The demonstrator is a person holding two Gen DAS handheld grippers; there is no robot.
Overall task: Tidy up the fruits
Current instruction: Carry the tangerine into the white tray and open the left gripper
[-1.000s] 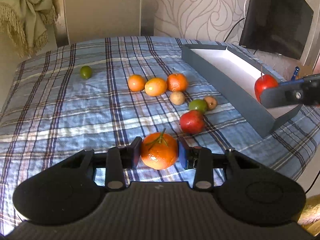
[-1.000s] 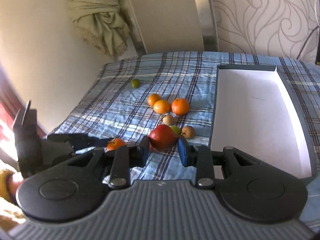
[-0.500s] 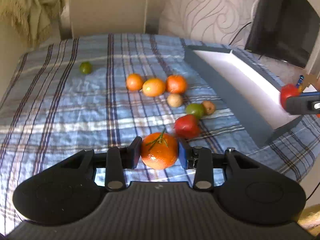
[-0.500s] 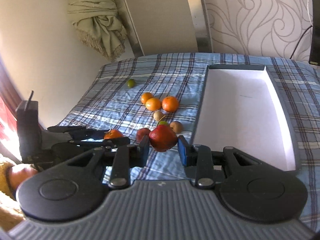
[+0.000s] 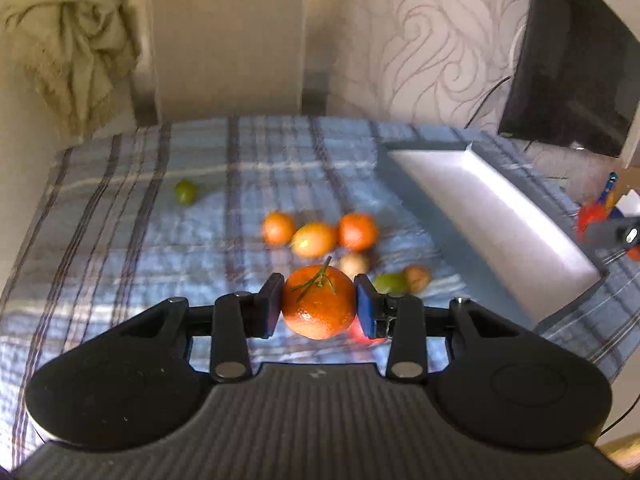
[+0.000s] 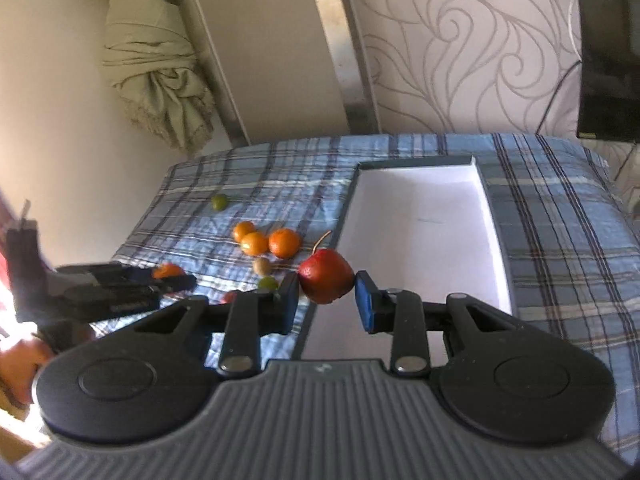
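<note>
From the left wrist, the left hand-held gripper (image 5: 319, 306) pinches a tangerine (image 5: 319, 307), now lifted off the bed (image 5: 100, 248). From the right wrist, the right hand-held gripper (image 6: 327, 294) grips a red fruit (image 6: 326, 276), now carried to the tray (image 6: 424, 232) edge; release seems next.

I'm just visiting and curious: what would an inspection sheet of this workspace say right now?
Surface: blue plaid cloth, rumpled.
Job's things: tray, nothing in it; loose fruits on the cloth, among them three orange fruits and a lime lying apart.
Clutter: nothing seen.
Grippers: left gripper clamps a mandarin; right gripper clamps a red fruit near the tray's edge.
Cables: one cable runs down the wall beside the screen.
Surroundings: swirl wallpaper, hanging cloth.
</note>
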